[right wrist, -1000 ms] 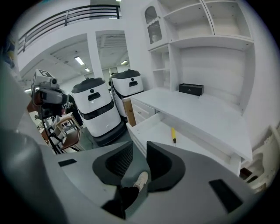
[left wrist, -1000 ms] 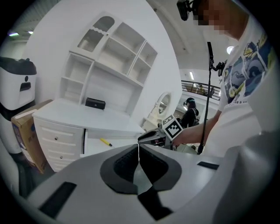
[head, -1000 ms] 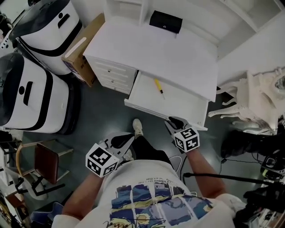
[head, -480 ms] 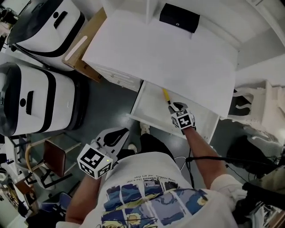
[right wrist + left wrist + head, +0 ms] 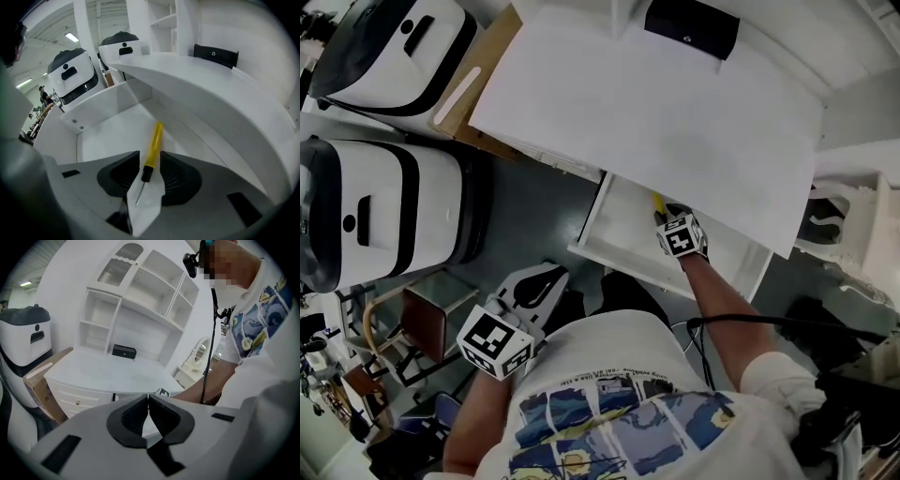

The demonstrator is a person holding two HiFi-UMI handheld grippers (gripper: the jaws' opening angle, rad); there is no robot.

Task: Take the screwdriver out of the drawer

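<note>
The right gripper [image 5: 150, 174] has its jaws opening around the screwdriver [image 5: 153, 146] in the drawer [image 5: 108, 105], not pinching yet, so a crooked squeeze could roll it away.

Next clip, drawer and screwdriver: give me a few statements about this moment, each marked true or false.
1. The drawer is open, and a yellow-handled screwdriver is in it. True.
2. The screwdriver is gripped and lifted clear. False: it lies on the drawer floor between the jaws of the right claw, which are opening and not pressing on it.
3. The left claw is shut and empty, held back from the drawer. True.
4. Nothing stands higher up than the drawer. False: a black box sits on the desk top.
</note>
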